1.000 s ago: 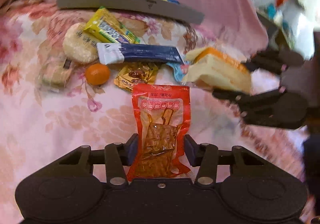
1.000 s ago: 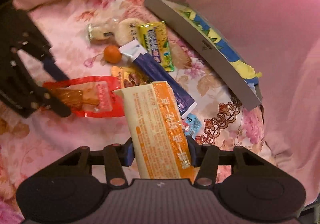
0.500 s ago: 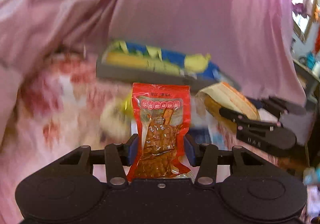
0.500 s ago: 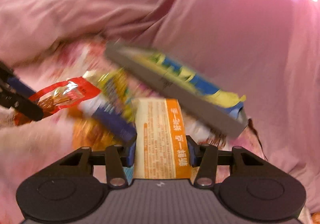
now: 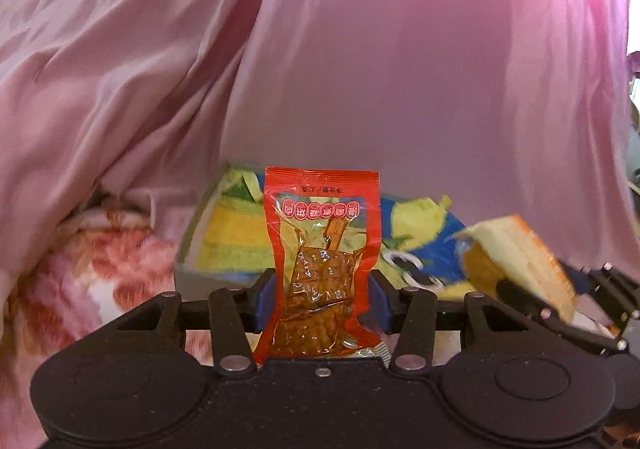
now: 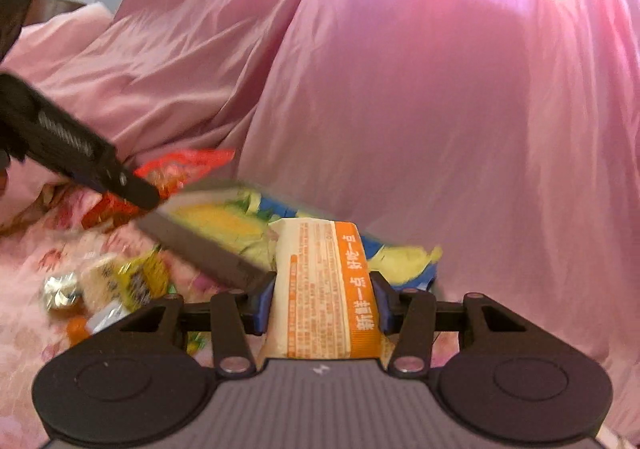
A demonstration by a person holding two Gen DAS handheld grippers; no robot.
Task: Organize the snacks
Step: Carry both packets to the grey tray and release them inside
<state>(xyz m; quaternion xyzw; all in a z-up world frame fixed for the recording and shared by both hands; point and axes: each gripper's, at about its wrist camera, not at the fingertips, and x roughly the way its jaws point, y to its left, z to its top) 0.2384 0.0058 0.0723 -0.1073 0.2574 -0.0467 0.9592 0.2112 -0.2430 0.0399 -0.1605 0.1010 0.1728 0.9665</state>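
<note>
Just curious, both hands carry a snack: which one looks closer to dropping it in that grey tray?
Probably the right. Its gripper holds the orange packet almost over the tray; the left gripper's red packet sits further back.

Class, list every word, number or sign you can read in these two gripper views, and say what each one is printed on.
"新鲜一点 好吃一点": white characters on the orange stripe of the cream bread packet in the right gripper.
Red snack pouch in the left gripper: upside-down, a weight line and a row of characters, too small to read.
Bread packet's fine print: blurred.
</note>
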